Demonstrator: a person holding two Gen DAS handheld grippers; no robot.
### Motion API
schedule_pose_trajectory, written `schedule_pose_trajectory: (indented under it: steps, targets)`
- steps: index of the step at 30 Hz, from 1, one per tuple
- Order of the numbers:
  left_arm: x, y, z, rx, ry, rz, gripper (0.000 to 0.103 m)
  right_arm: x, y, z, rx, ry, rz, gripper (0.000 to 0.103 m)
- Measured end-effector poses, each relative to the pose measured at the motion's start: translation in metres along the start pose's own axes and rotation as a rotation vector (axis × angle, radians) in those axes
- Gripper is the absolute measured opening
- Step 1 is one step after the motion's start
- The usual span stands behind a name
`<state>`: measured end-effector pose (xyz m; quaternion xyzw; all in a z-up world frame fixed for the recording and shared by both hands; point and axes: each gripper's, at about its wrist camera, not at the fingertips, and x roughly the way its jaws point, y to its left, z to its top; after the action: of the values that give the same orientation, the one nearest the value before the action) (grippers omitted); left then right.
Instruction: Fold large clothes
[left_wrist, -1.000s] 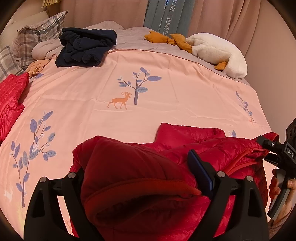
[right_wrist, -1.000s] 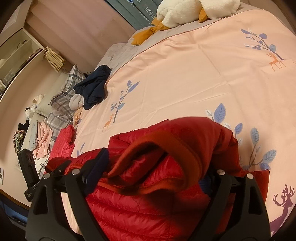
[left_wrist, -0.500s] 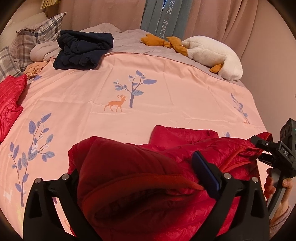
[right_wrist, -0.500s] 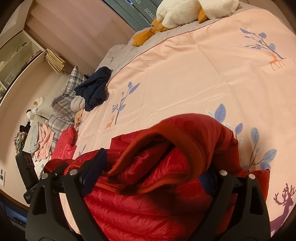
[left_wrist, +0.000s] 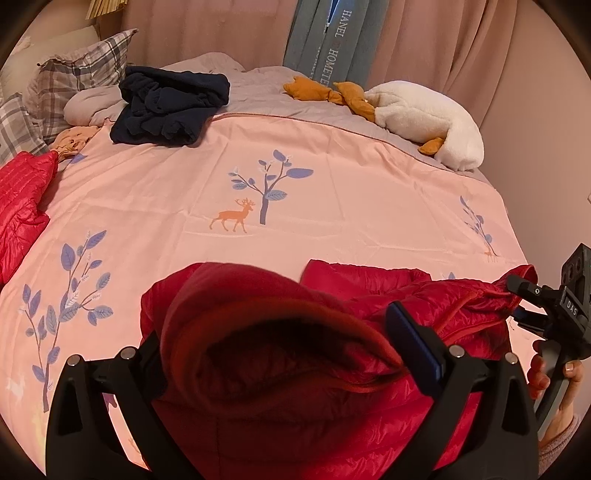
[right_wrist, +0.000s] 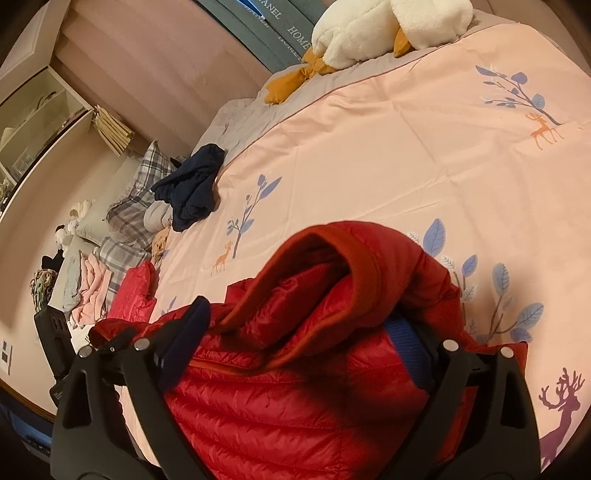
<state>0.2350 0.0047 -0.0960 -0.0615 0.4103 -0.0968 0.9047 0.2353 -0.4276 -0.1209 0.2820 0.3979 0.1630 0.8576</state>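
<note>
A red puffer jacket (left_wrist: 406, 295) is stretched between both grippers over the near edge of the pink bedspread (left_wrist: 295, 177). My left gripper (left_wrist: 280, 347) is shut on a bunched red edge of the jacket that fills its jaws. My right gripper (right_wrist: 295, 332) is shut on the jacket's other end (right_wrist: 314, 295), with a folded hem draped over it. In the left wrist view the right gripper (left_wrist: 524, 299) shows at the far right, pinching the jacket's corner. In the right wrist view the left gripper (right_wrist: 107, 339) shows at the far left.
A navy garment (left_wrist: 170, 107) lies at the bed's far left. Another red jacket (left_wrist: 22, 199) sits at the left edge. A white plush goose (left_wrist: 424, 122) lies at the far right. Plaid pillows (left_wrist: 74, 77) are at the head. Folded clothes (right_wrist: 88, 288) lie beside the bed.
Both grippers have moved slightly down and back with the jacket held taut; the bed's far end looks a little farther in the left wrist view. Grips are unchanged.
</note>
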Motion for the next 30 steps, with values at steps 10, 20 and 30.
schedule_pose_trajectory:
  steps: [10,20,30]
  targets:
    - [0.004,0.0028,0.0032,-0.011,-0.003,0.014,0.101,-0.0005,-0.0015,0.0018,0.004,-0.003,-0.001,0.095]
    - [0.0063,0.0056,0.0057,-0.008,-0.001,0.021,0.101,0.001,-0.0036,0.0049,0.004,-0.002,-0.005,0.095]
    - [0.0082,0.0083,0.0077,-0.009,0.0,0.025,0.101,0.0013,-0.0041,0.0059,0.003,-0.001,-0.006,0.096]
